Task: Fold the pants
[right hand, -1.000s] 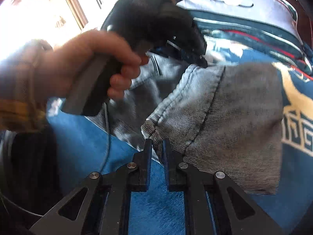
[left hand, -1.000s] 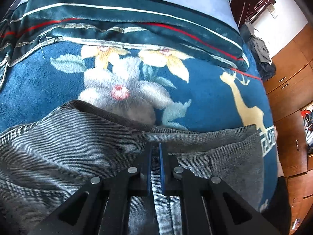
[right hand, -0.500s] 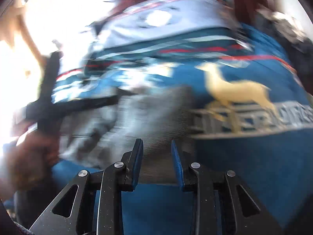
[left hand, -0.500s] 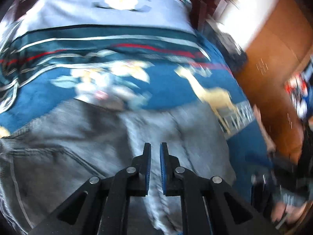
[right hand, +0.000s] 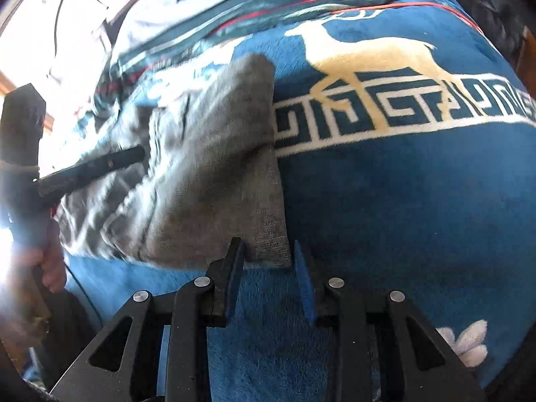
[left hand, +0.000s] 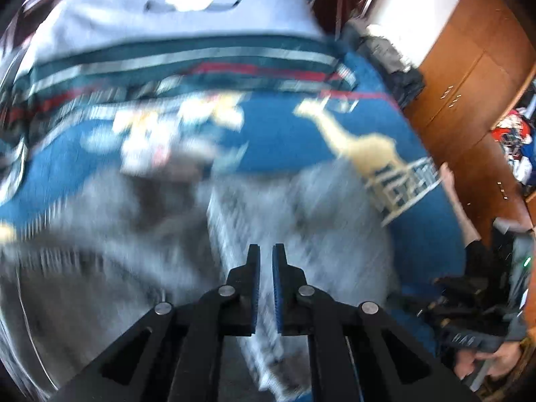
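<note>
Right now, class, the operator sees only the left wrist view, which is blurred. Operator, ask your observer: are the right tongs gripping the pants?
Observer: No. The right tongs have just been opening; the near corner of the pants shows between them, unpinched.
Operator: How is that side's edge?
Observer: Straight, meeting the key-pattern band on the blanket.
Operator: Where are my left tongs?
Observer: The left tongs reach over the pants, opposite the right tongs.

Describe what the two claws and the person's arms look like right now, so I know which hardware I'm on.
Both the left claw and right claw are matte black, with triangular cut-outs in the linkage arms, silver round pivot pins and blue ribbed pads lining the fingers. A thin dark cable trails from the left unit's black handle. No sleeve shows clearly.
</note>
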{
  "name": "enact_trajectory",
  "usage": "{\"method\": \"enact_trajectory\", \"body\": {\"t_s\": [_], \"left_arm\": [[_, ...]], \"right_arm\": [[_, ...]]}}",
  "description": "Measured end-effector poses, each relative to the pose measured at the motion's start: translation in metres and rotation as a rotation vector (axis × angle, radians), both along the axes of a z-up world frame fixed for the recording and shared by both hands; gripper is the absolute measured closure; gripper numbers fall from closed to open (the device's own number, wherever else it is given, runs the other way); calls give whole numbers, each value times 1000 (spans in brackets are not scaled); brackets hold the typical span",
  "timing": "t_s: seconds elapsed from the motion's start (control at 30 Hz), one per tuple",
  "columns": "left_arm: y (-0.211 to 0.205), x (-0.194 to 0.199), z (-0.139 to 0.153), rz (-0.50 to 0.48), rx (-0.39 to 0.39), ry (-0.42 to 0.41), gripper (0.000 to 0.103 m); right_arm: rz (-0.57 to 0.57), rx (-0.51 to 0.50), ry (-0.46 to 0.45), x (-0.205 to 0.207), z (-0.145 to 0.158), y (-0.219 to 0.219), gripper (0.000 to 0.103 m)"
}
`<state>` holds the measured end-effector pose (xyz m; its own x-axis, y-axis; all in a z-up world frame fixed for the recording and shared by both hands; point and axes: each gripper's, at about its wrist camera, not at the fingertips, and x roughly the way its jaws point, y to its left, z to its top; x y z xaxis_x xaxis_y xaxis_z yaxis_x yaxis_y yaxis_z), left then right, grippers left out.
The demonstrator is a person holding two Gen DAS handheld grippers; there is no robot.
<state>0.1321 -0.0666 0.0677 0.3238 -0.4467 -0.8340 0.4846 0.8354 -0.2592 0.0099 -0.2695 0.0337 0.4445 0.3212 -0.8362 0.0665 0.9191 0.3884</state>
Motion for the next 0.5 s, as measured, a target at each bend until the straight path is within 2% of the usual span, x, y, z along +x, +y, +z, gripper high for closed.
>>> {"method": "enact_trajectory", "body": {"t_s": [0.03, 0.07, 0.13, 0.2, 0.3, 0.33, 0.37, 0.43, 0.47, 0.5], "left_arm": [[-8, 10, 6, -18, -11, -3, 73], [-19, 21, 10, -38, -27, 6, 43], [-44, 41, 13, -83, -56, 27, 20], [-66, 54, 11, -138, -55, 34, 20], [-98, 65, -1, -210, 13, 51, 21], [-110, 67, -8, -235, 59, 53, 31], [-120, 69, -15, -261, 104, 55, 51], [-128, 68, -31, -302, 162, 82, 73], [-130, 67, -36, -318, 165, 92, 82], [-132, 65, -37, -329, 167, 85, 84]], "right_arm": [[-7, 10, -13, 0, 3, -2, 72], [-12, 20, -19, 2, 3, -4, 69], [-17, 54, -31, 3, 4, -7, 67], [-12, 59, -35, 3, 4, -7, 67], [-3, 59, -33, 14, -1, -1, 67], [0, 66, -32, 14, -2, -1, 67], [4, 69, -28, 16, -4, 0, 67], [14, 68, -24, 22, -7, 3, 67], [17, 72, -21, 23, -8, 4, 70], [18, 76, -19, 23, -9, 4, 76]]}}
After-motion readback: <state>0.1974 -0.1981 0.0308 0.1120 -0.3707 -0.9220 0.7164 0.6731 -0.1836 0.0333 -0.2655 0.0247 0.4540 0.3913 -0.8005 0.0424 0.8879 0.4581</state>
